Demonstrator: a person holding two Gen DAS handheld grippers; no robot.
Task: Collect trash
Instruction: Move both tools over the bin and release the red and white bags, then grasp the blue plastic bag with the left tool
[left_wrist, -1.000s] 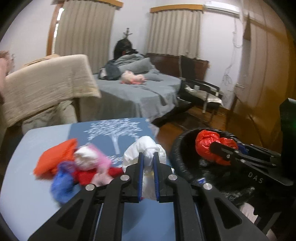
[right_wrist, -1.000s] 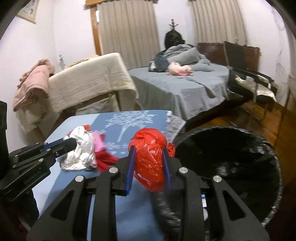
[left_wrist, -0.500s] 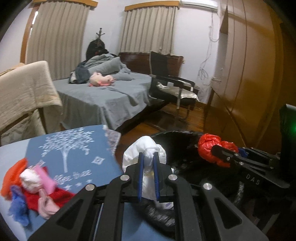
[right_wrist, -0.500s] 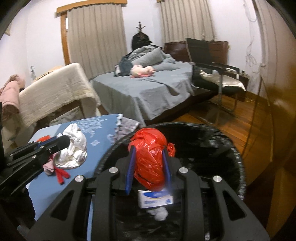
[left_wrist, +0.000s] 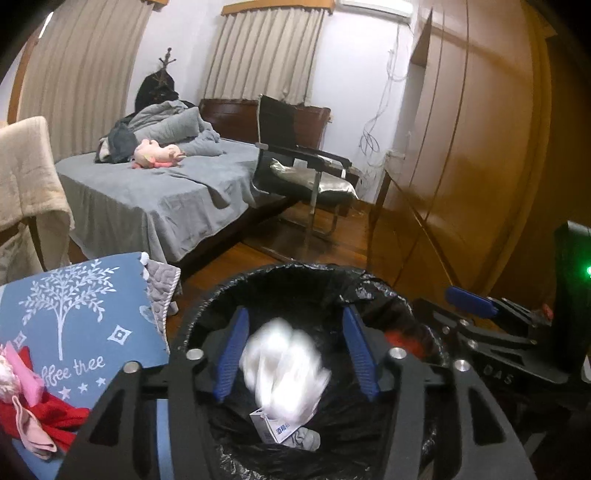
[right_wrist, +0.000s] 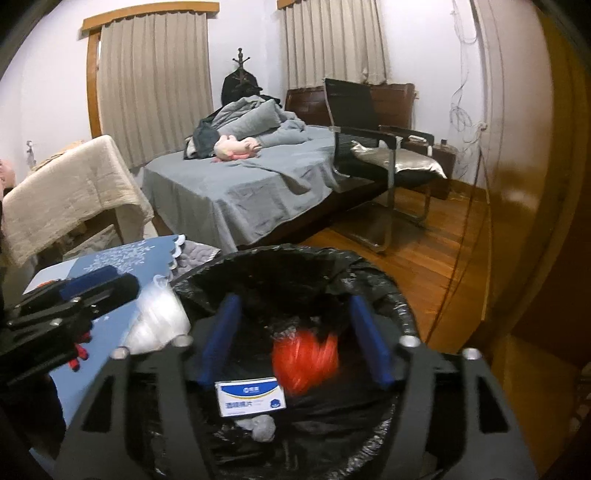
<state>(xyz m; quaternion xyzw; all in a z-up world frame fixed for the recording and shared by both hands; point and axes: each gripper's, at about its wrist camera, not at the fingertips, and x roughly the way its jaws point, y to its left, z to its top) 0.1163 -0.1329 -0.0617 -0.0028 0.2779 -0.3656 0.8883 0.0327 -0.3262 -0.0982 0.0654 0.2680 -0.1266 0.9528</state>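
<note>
1. Trash: 2 bags mid-air, both blurred. White bag (left_wrist: 284, 365) is between your left gripper (left_wrist: 295, 354) fingers, not touching either; red bag (right_wrist: 304, 360) is likewise loose in your right gripper (right_wrist: 295, 339).
2. Bin (left_wrist: 207, 306), 1, black liner, sits right under both. Inside: 1 blue-white box (right_wrist: 251, 397), 1 grey wad (right_wrist: 262, 428).
3. Both sets of tongs are spread wide. 0.5 s ago each was clamped on its bag.
4. Table (left_wrist: 85, 314) at left holds a red-pink pile (left_wrist: 26, 402).
</note>
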